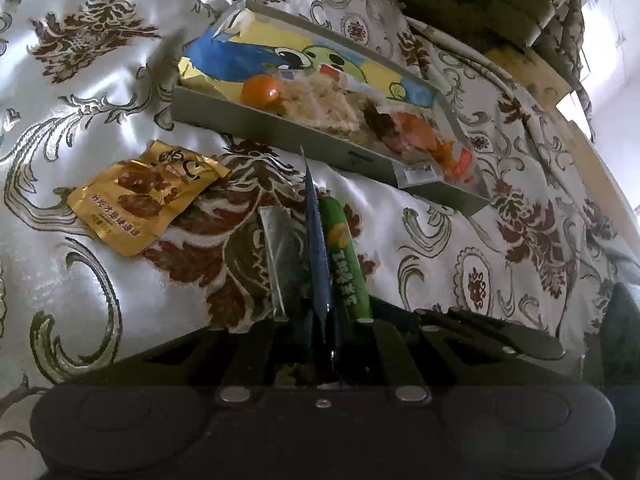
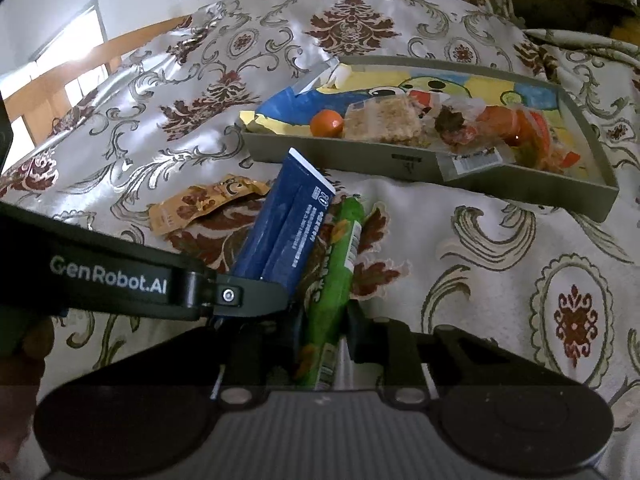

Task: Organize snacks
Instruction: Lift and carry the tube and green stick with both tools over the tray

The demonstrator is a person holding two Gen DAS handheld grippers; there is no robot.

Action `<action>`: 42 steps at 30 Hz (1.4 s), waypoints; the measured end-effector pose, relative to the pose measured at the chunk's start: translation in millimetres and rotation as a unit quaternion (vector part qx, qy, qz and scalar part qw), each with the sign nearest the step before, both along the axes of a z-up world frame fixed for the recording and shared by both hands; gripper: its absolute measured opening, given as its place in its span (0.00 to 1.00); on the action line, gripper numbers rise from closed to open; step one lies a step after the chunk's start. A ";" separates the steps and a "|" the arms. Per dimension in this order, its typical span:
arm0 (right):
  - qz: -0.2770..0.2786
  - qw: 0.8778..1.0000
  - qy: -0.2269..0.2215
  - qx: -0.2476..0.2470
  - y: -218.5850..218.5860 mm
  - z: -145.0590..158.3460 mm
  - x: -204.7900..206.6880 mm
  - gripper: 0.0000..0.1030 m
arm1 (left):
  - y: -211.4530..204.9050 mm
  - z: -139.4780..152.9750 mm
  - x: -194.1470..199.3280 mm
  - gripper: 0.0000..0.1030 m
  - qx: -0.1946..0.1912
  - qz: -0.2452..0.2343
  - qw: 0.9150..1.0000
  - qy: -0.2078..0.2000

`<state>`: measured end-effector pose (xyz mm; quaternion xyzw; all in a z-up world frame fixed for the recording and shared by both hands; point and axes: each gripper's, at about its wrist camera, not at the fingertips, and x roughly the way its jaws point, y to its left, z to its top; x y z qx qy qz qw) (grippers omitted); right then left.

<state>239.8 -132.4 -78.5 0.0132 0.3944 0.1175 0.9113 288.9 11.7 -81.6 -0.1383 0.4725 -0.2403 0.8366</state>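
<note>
Blue foil shows edge-on between the black fingers of the left gripper (image 1: pixel 320 312), which is pinched tight on the blue packet (image 1: pixel 318 240); the packet stands up off the cloth. In the right wrist view the same packet (image 2: pixel 286 224) leans broadside, its lower end under the left gripper's arm. The right gripper (image 2: pixel 322 320) is clamped on the green sausage stick (image 2: pixel 334 280), which lies just beside the blue packet and touches it along one side. A clear flat wrapper (image 1: pixel 280 256) lies on the other side of the blue packet. Nearby a gold snack pouch (image 1: pixel 140 196) rests flat on the floral cloth (image 1: pixel 460 280). Farther out, toward the far edge of the cloth-covered surface, sits a grey tray (image 1: pixel 280 132) holding an orange ball (image 1: pixel 260 90), a pale rice-crisp block (image 1: pixel 316 100) and an orange-red clear bag (image 1: pixel 432 140) on a cartoon-printed liner.
</note>
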 end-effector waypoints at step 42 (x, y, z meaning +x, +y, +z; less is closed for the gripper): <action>-0.011 0.986 -0.111 0.126 -90.8 118.0 -2.7 0.19 | -14.9 111.9 -8.4 0.09 0.040 0.066 0.983 -0.169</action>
